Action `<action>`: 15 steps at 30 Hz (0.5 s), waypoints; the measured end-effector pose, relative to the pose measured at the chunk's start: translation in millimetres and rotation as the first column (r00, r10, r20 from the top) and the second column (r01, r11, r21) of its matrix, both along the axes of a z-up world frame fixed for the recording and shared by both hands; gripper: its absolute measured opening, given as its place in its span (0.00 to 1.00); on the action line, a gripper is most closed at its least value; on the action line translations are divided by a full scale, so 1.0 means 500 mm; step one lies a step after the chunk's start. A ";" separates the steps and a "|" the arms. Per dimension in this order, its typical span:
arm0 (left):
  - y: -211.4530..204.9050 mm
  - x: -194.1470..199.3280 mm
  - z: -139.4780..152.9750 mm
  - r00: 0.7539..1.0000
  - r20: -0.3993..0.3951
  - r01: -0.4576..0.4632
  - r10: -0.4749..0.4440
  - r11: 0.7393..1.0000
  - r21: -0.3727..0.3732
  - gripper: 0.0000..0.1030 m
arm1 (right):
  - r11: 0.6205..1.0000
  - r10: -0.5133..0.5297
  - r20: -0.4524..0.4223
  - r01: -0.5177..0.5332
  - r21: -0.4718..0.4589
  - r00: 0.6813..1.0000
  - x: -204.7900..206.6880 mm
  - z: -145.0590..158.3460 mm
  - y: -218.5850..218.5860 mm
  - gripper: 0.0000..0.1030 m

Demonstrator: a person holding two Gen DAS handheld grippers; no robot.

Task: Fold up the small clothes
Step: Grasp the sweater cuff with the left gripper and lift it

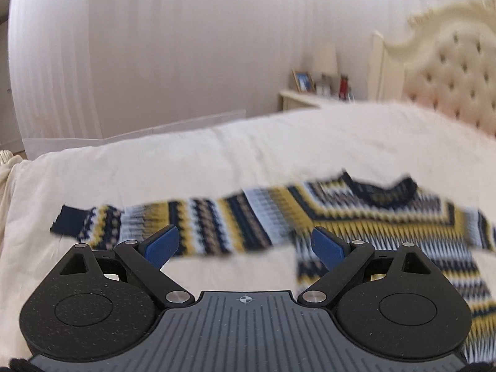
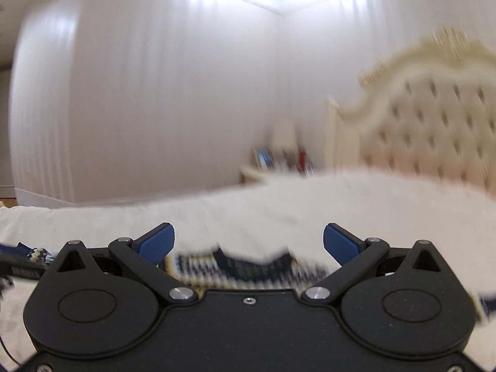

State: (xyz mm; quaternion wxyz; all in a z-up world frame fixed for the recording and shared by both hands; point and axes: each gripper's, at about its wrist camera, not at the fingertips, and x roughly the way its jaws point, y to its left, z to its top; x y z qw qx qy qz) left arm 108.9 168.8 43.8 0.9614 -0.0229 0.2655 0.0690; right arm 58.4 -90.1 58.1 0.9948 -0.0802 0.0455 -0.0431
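A small knit sweater [image 1: 356, 217] with navy, yellow, white and light-blue zigzag bands lies flat on the cream bed cover [image 1: 186, 161]. Its left sleeve stretches left to a navy cuff [image 1: 69, 221], and its navy collar [image 1: 381, 189] points toward the far side. My left gripper [image 1: 245, 243] is open and empty, just above the sleeve and the sweater's side. My right gripper [image 2: 248, 241] is open and empty above the sweater's collar [image 2: 248, 263]; the sweater [image 2: 198, 266] is blurred and mostly hidden under the gripper body.
A cream tufted headboard [image 1: 458, 71] stands at the right. A nightstand [image 1: 297, 97] with a photo frame, a lamp and small items stands by the far wall. White panelled walls lie behind. The bed's left edge [image 1: 9, 167] falls away.
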 end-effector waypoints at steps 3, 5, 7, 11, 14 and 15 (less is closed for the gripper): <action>0.048 0.037 -0.007 0.999 -0.007 -0.053 0.054 0.997 0.047 0.90 | 0.999 0.041 -0.055 -0.042 -0.016 0.998 0.057 -0.005 0.015 0.98; 0.080 0.063 -0.023 0.995 -0.017 -0.096 0.098 0.992 0.086 0.89 | 0.995 0.094 -0.089 -0.091 0.039 0.992 0.089 -0.011 0.010 0.90; 0.116 0.086 -0.039 0.989 -0.041 -0.137 0.141 0.987 0.088 0.80 | 0.987 0.133 -0.132 -0.119 0.107 0.982 0.123 -0.024 0.008 0.86; 0.190 0.104 -0.085 0.978 -0.065 -0.198 0.196 0.980 -0.031 0.79 | 0.962 0.193 -0.182 -0.150 0.227 0.964 0.160 -0.077 -0.003 0.86; 0.238 0.102 -0.119 0.965 -0.060 -0.262 0.257 0.961 -0.088 0.79 | 0.942 0.235 -0.236 -0.161 0.295 0.943 0.157 -0.114 -0.016 0.86; 0.255 0.099 -0.127 0.960 -0.058 -0.278 0.274 0.955 -0.103 0.79 | 0.937 0.245 -0.260 -0.159 0.313 0.934 0.155 -0.123 -0.021 0.86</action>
